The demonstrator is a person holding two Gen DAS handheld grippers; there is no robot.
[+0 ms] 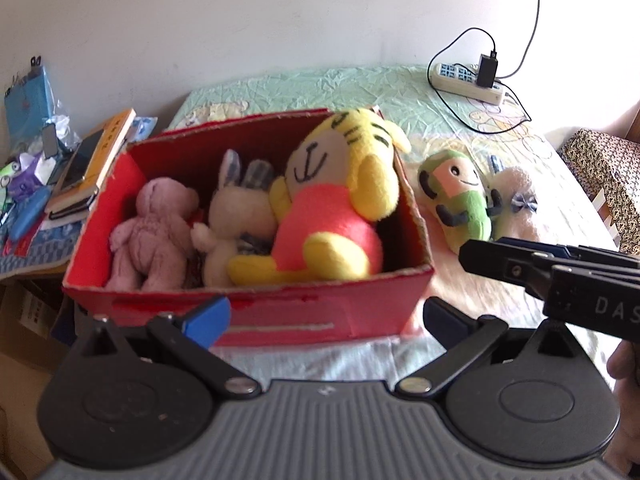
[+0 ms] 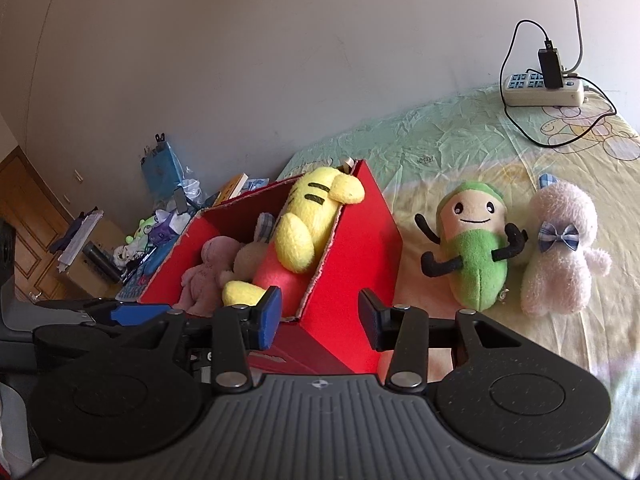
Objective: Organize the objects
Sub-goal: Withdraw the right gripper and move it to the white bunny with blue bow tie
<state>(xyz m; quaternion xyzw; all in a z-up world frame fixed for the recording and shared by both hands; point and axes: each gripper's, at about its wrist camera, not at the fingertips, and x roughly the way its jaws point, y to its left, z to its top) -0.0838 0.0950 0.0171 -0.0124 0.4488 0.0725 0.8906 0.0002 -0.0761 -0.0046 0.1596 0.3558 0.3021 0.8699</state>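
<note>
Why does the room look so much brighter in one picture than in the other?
Left wrist view: the wall is washed out nearly white, and the red box looks soft. Right wrist view: the same wall reads dull grey, while the green toy is sharper. Both bend at the edges.

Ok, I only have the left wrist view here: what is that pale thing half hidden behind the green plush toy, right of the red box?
Observer: A pale pink plush toy wearing a blue checked bow tie, lying on the bedsheet beside the green plush toy.
Operator: And are the right tongs holding anything?
Observer: No. The right tongs stand open and empty; a corner of the red box shows beyond the gap.
</note>
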